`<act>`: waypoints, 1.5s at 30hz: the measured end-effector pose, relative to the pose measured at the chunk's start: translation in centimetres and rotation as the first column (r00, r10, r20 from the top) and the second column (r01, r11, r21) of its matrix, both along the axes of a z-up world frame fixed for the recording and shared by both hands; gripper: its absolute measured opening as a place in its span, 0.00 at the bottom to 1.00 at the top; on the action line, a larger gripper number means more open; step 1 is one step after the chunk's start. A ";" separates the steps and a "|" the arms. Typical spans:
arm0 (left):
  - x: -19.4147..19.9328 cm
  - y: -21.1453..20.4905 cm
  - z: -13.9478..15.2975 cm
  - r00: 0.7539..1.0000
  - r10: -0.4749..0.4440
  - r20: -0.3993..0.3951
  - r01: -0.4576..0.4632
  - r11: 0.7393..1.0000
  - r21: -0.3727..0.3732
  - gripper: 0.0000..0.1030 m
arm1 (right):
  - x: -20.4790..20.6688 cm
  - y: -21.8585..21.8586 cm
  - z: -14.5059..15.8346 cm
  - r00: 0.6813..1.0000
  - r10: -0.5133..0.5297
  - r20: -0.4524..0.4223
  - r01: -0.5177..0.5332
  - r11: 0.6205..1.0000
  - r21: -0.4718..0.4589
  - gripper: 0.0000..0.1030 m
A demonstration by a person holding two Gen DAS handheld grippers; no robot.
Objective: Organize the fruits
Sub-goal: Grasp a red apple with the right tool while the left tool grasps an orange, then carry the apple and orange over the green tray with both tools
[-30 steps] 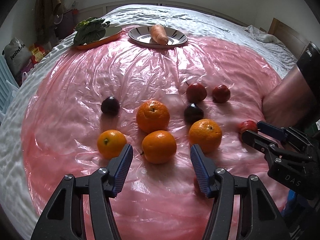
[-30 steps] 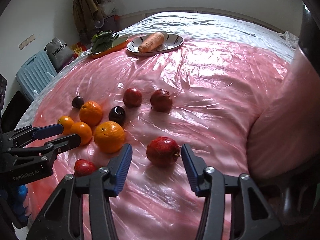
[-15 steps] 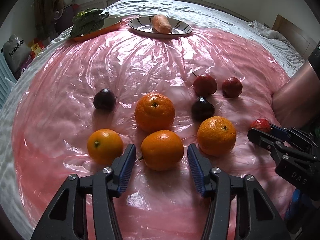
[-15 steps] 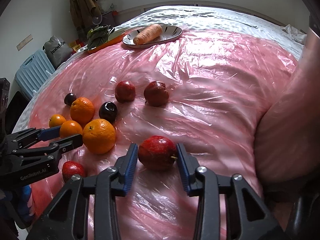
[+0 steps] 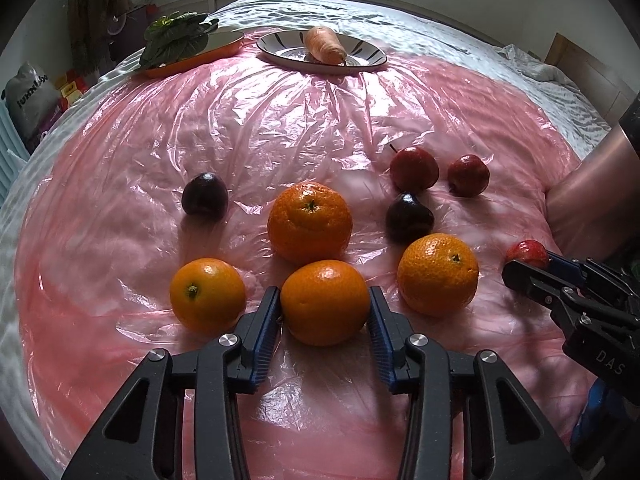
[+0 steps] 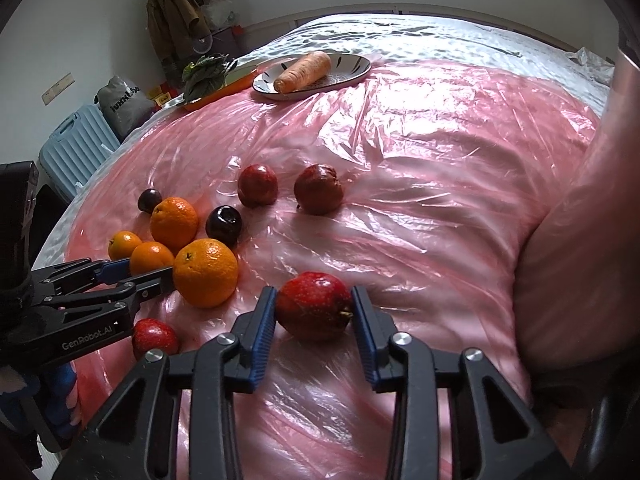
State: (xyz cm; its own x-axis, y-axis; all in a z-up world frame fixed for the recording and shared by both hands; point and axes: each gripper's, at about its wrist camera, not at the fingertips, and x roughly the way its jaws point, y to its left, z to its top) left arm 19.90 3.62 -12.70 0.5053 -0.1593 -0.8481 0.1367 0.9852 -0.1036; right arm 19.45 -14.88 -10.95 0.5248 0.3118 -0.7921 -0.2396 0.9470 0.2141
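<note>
Left wrist view: the left gripper, black-framed with ribbed blue pads, tilts steeply down at the bed, its jaws closing on a round, dimpled orange whose flanks both pads already touch as it sits on the crinkled, glossy pink plastic sheet. Just beside it lie a smaller smooth orange to the left and a pebbly-skinned orange to the right, with the biggest orange right behind. Farther off sit two dark, shiny plums, then two dull red apples. From the right wrist camera, the right gripper, pitched down the same way, is clamped on a speckled red apple, pads pressed to both sides, the fruit low on the sheet. Near its left, by the other tool's body, rests a small glossy red apple. At the far edge of the sheet, a striped shallow plate carries a pale orange carrot, and an orange-rimmed dish beside it holds crumpled dark leafy greens on the white rippled bedcover.
</note>
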 end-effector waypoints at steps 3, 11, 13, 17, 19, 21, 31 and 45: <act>-0.2 0.2 0.2 1.000 0.003 0.011 -0.003 1.000 -0.009 0.36 | -0.3 0.1 0.3 1.000 0.006 0.010 -0.006 1.000 -0.005 0.60; -1.0 0.6 1.1 0.999 0.009 0.035 -0.008 1.000 -0.024 0.36 | -1.6 0.1 1.1 0.999 0.007 0.032 -0.007 1.000 -0.014 0.61; -1.3 0.6 1.2 0.999 0.010 0.036 -0.009 1.000 -0.025 0.36 | -2.0 0.2 1.2 0.999 0.008 0.035 -0.008 1.000 -0.019 0.61; -2.0 0.8 1.7 0.999 0.013 0.042 -0.012 1.000 -0.028 0.36 | -3.0 0.3 1.6 0.999 0.009 0.042 -0.008 1.000 -0.021 0.61; -2.2 1.0 1.9 0.999 0.016 0.045 -0.014 0.999 -0.033 0.36 | -3.5 0.2 1.7 0.999 0.008 0.044 -0.007 1.000 -0.020 0.61; -2.5 1.1 2.3 0.999 0.017 0.051 -0.015 0.999 -0.033 0.36 | -4.1 0.1 2.0 0.999 0.004 0.048 -0.003 1.000 -0.017 0.61; -5.8 0.8 5.3 0.996 0.004 0.086 -0.001 1.000 -0.029 0.36 | -8.6 -1.0 4.3 0.998 -0.004 0.063 0.003 1.000 0.013 0.61; -13.3 -7.5 8.5 0.980 -0.173 0.097 0.177 0.984 -0.031 0.36 | -16.7 -9.4 6.5 0.988 -0.127 0.088 0.127 0.992 0.013 0.61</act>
State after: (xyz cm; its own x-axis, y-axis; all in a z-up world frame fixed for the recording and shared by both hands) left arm 6.60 -3.88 -4.17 0.5439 -0.2844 -0.7895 0.3175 0.9406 -0.1201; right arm 2.76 -24.28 -4.42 0.6285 0.2438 -0.7386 -0.1358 0.9694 0.2045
